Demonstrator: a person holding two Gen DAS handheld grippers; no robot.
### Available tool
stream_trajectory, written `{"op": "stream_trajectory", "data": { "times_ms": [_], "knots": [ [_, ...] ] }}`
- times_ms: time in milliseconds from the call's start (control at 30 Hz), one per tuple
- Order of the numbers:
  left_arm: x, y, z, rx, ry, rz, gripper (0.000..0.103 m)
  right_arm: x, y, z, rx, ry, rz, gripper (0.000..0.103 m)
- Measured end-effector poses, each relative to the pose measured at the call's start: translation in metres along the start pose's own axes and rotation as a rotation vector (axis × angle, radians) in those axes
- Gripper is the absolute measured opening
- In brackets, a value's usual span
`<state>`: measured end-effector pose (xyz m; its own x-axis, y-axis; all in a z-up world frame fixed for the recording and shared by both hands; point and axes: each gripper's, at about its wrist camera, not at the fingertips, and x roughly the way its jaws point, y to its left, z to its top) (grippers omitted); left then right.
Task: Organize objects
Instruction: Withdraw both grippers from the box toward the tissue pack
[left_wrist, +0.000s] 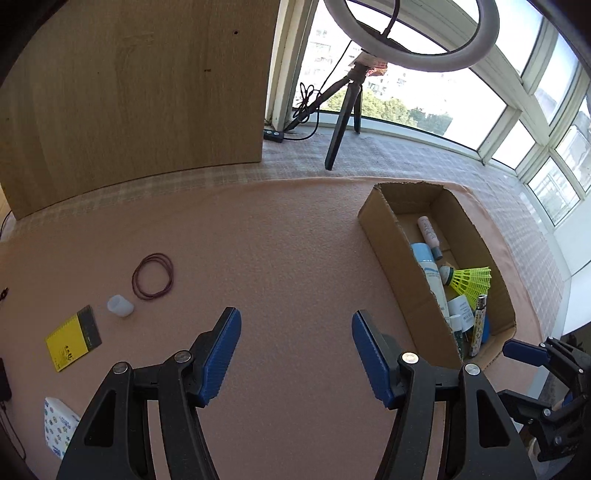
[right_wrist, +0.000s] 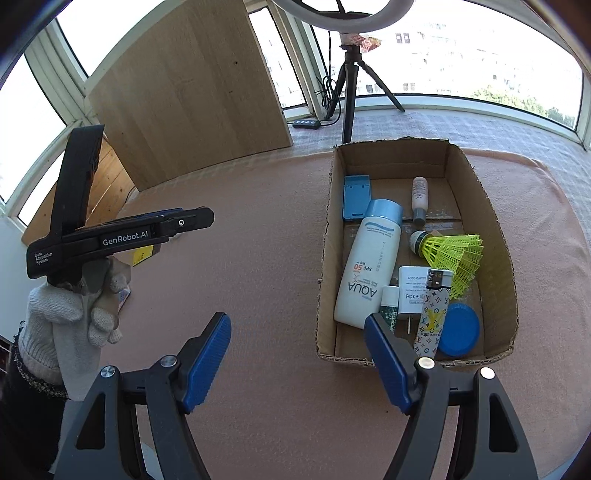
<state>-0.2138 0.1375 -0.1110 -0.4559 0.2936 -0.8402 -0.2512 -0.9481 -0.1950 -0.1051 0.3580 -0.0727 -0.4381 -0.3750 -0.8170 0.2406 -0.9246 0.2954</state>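
Note:
My left gripper (left_wrist: 295, 321) hangs open and empty over bare pink cloth. To its left lie dark red rubber bands (left_wrist: 153, 276), a small white cap (left_wrist: 120, 305), a yellow notepad (left_wrist: 73, 338) and a patterned tissue packet (left_wrist: 59, 430). My right gripper (right_wrist: 297, 325) is open and empty too, just left of the near end of a cardboard box (right_wrist: 327, 236). The box holds a white sunscreen bottle (right_wrist: 369, 266), a yellow shuttlecock (right_wrist: 450, 258), a blue stand (right_wrist: 355, 197), a white charger (right_wrist: 412, 291), a patterned lighter (right_wrist: 432, 314) and a blue lid (right_wrist: 460, 328). A gloved hand (right_wrist: 70, 317) holds the left gripper.
A wooden board (left_wrist: 147, 92) stands upright at the back left. A ring light on a black tripod (left_wrist: 343, 122) stands behind the box, with its cable and controller (left_wrist: 273, 134) on the checked cloth. Windows run along the back and right.

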Motion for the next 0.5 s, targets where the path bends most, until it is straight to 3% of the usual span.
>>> {"op": "stream_trajectory", "data": {
  "times_ms": [500],
  "knots": [
    [-0.062, 0.175, -0.087, -0.211, 0.023, 0.116, 0.066, 0.035, 0.09, 0.002, -0.082, 0.043, 0.048, 0.071]
  ]
}}
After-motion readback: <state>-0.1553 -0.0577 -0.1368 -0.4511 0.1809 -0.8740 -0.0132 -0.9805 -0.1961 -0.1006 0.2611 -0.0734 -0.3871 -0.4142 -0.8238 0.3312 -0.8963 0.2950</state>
